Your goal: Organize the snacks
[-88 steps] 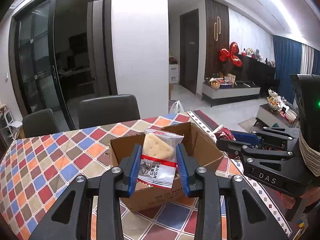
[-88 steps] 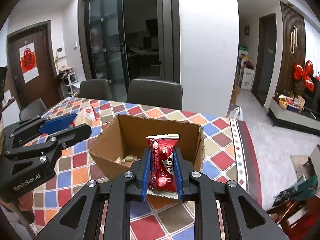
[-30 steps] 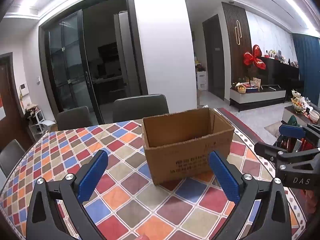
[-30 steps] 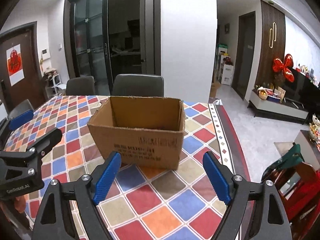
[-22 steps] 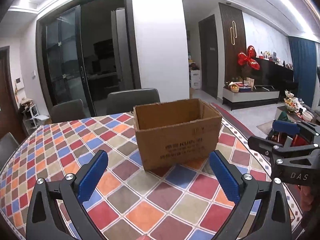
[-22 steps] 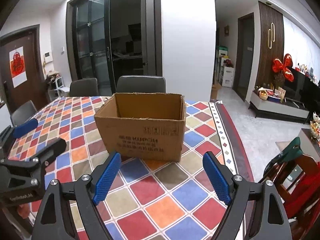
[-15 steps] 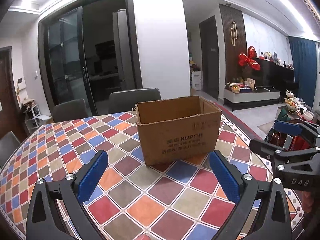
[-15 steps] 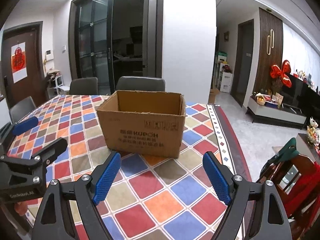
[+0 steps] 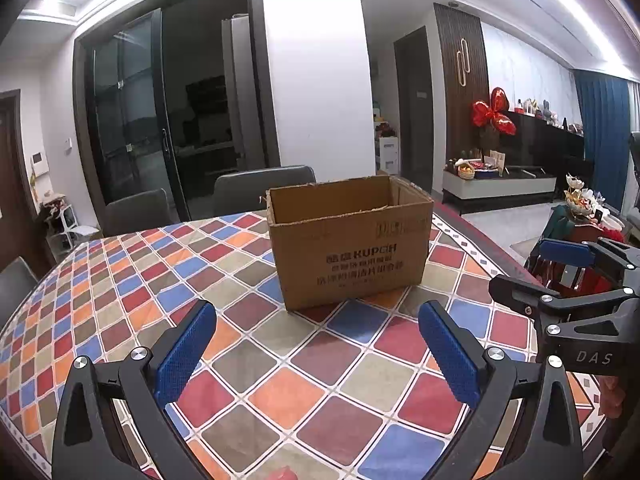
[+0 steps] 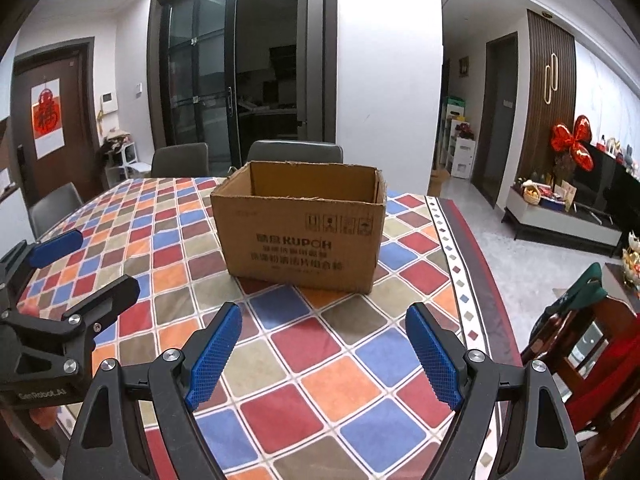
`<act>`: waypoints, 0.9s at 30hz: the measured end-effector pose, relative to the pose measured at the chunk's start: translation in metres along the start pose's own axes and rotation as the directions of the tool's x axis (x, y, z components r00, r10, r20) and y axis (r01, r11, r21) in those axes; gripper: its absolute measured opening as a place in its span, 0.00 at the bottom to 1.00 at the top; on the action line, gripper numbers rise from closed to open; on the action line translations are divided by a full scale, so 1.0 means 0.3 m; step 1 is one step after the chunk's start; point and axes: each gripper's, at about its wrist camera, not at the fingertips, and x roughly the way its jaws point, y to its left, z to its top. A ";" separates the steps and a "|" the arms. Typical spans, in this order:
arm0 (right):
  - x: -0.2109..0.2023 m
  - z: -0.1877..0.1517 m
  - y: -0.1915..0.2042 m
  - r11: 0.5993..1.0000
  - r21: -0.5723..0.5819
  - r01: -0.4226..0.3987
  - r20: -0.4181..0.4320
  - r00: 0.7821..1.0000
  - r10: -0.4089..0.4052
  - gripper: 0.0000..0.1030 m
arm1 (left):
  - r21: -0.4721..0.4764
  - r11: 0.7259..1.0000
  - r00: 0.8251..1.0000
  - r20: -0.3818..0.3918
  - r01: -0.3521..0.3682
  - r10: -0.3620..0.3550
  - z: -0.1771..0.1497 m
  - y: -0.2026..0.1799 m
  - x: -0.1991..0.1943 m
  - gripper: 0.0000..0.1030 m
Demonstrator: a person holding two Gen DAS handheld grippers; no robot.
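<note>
A brown cardboard box [image 9: 348, 240] [image 10: 300, 232] with printed lettering stands open-topped on the chequered tablecloth [image 9: 280, 380] [image 10: 320, 360]. From this low angle its contents are hidden. My left gripper [image 9: 316, 344] hangs open over the cloth in front of the box, with nothing between its blue pads. My right gripper [image 10: 324, 344] is also open and empty, a little in front of the box. Each gripper shows at the edge of the other's view: the right gripper [image 9: 560, 272], the left gripper [image 10: 68, 264].
Grey chairs [image 9: 260, 184] [image 10: 296, 150] stand behind the table. To the right, past the table's edge [image 10: 472, 248], there is floor and a wooden chair with red and green cloth [image 10: 588, 340]. A white pillar [image 10: 388, 80] rises beyond the box.
Both grippers let go of their snack packets at the box, opened wide, then pulled back and sank, so the box now looks lower-angled and its inside is out of sight.
</note>
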 end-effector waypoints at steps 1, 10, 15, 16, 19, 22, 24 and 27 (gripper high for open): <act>0.000 -0.004 0.001 1.000 -0.001 -0.001 -0.001 1.000 0.001 0.82 | -0.002 1.000 1.000 -0.001 0.000 0.000 -0.003 0.001 0.000 1.00; 0.004 -0.008 0.003 1.000 0.006 -0.011 -0.011 1.000 0.011 0.82 | 0.000 1.000 1.000 -0.001 0.000 0.000 -0.008 -0.002 0.002 1.00; 0.005 -0.016 0.003 1.000 0.007 -0.017 -0.016 1.000 0.017 0.82 | -0.005 1.000 1.000 -0.009 0.003 -0.003 -0.009 -0.002 0.006 1.00; 0.006 -0.021 0.002 1.000 0.008 -0.017 -0.019 1.000 0.018 0.82 | -0.004 1.000 1.000 -0.010 0.003 -0.003 -0.008 -0.003 0.008 1.00; 0.013 -0.029 0.000 1.000 0.012 -0.020 -0.027 0.999 0.020 0.82 | -0.002 1.000 1.000 -0.010 0.003 -0.003 -0.009 -0.005 0.010 1.00; 0.013 -0.036 -0.001 1.000 0.012 -0.018 -0.031 0.999 0.018 0.82 | -0.001 1.000 1.000 -0.012 0.005 -0.005 -0.011 -0.006 0.010 1.00; 0.013 -0.040 -0.001 1.000 0.013 -0.018 -0.032 0.999 0.019 0.82 | 0.000 1.000 1.000 -0.014 0.004 -0.004 -0.012 -0.006 0.011 1.00; 0.013 -0.040 -0.001 1.000 0.012 -0.016 -0.031 0.999 0.016 0.82 | -0.004 1.000 1.000 -0.015 0.005 -0.005 -0.012 -0.005 0.010 1.00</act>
